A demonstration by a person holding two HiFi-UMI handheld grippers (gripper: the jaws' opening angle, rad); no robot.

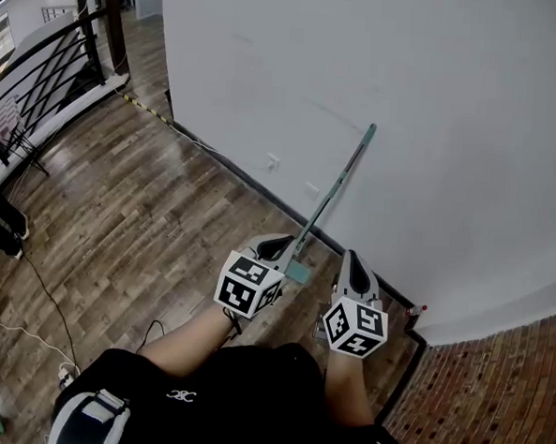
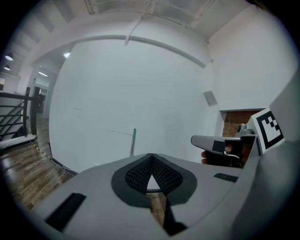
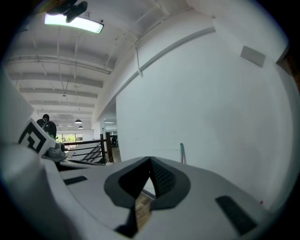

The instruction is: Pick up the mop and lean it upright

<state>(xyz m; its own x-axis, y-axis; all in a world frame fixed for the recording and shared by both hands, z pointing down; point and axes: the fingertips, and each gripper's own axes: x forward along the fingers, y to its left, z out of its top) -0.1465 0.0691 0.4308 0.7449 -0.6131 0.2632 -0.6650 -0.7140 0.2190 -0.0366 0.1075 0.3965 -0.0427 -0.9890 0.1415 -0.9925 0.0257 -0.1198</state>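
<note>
The mop leans upright against the white wall [image 1: 435,104]. Its thin grey-green handle [image 1: 339,184] runs up to a teal tip, and its teal head [image 1: 297,272] rests on the wood floor near the baseboard. The handle's top shows past the jaws in the left gripper view [image 2: 133,141] and in the right gripper view [image 3: 182,153]. My left gripper [image 1: 282,245] sits just left of the mop's foot, shut with nothing in it [image 2: 150,155]. My right gripper [image 1: 352,260] is to the right of the mop, also shut and empty [image 3: 150,160]. Neither touches the handle.
A black railing [image 1: 53,57] borders the floor at the upper left. Cables [image 1: 39,296] trail over the wood floor at the left. Wall sockets [image 1: 273,162] sit low on the wall. A brick-patterned floor [image 1: 493,398] begins at the right beyond a black sill.
</note>
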